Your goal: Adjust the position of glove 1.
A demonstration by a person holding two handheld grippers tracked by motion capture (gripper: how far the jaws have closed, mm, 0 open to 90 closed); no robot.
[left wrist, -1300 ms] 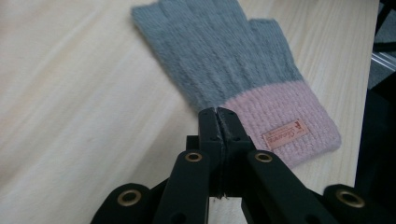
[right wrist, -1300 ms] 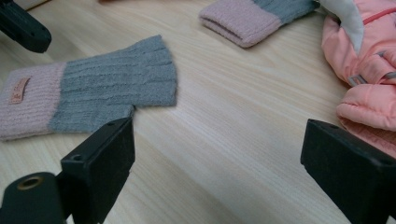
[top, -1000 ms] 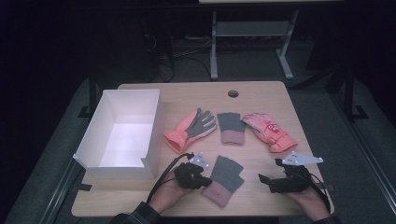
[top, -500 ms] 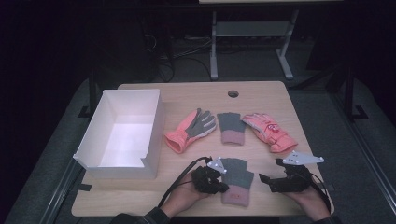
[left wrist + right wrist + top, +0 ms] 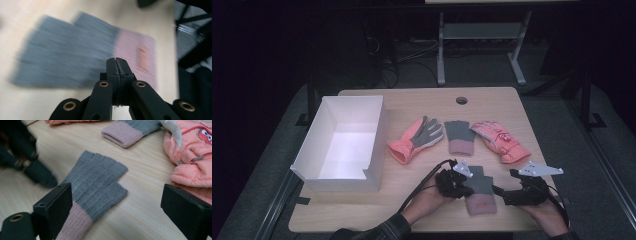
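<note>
The left gripper point(image 5: 455, 181) sits over the left edge of the grey fingerless glove with a pink cuff point(image 5: 479, 189), which lies flat on the wooden surface point(image 5: 412, 210) near its front edge. In the left gripper view its fingers point(image 5: 117, 68) are pressed fully together with no fabric between them; the glove point(image 5: 75, 52) lies just beyond their tips (blurred in this view).

The right gripper point(image 5: 524, 192) rests just right of the same glove. In the right gripper view its fingers point(image 5: 58, 202) stand wide apart, holding nothing; the glove point(image 5: 96, 185) lies between and ahead of them, nearer the left finger.

Beyond the fingers lie a second grey glove point(image 5: 458, 136), a salmon glove with a grey palm point(image 5: 416, 139) and a pink padded glove point(image 5: 500, 140). A white box point(image 5: 343, 142) stands well to the left.
</note>
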